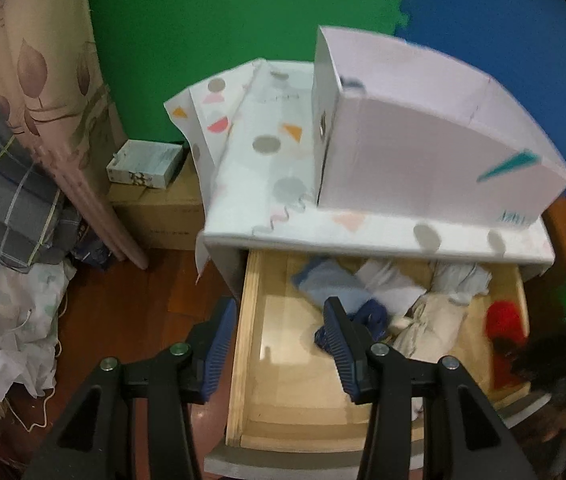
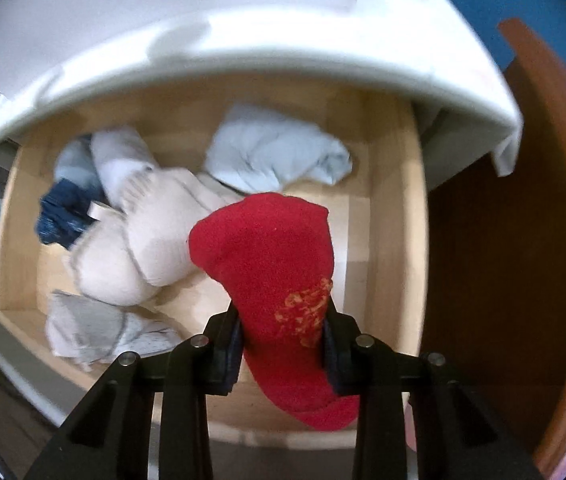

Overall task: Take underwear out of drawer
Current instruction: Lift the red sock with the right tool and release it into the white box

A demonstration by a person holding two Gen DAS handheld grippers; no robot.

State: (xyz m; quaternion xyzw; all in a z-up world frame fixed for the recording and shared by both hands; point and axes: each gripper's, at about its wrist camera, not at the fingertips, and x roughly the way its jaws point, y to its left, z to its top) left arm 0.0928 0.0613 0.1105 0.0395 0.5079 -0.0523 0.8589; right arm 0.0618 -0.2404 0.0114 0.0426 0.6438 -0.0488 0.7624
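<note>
The wooden drawer (image 1: 243,340) stands pulled out of a white cabinet. Inside lie a light blue garment (image 1: 331,284), a dark blue one (image 1: 371,316), a white one (image 1: 391,284) and a beige one (image 1: 427,328). My left gripper (image 1: 279,308) hovers over the drawer's left side, open, with nothing between its blue pads. My right gripper (image 2: 283,312) points down and is shut on a red garment (image 2: 267,256) with an orange pattern, which hangs clear of the drawer floor (image 2: 359,240). From the left wrist the red garment (image 1: 503,320) shows at the drawer's right end, beside the blurred right gripper (image 1: 543,364).
A large white box (image 1: 423,140) sits on the cabinet top (image 1: 267,168), which overhangs the back of the drawer. A cardboard box (image 1: 155,208) and bedding (image 1: 11,200) lie on the left. Brown wooden furniture (image 2: 503,280) stands close on the right.
</note>
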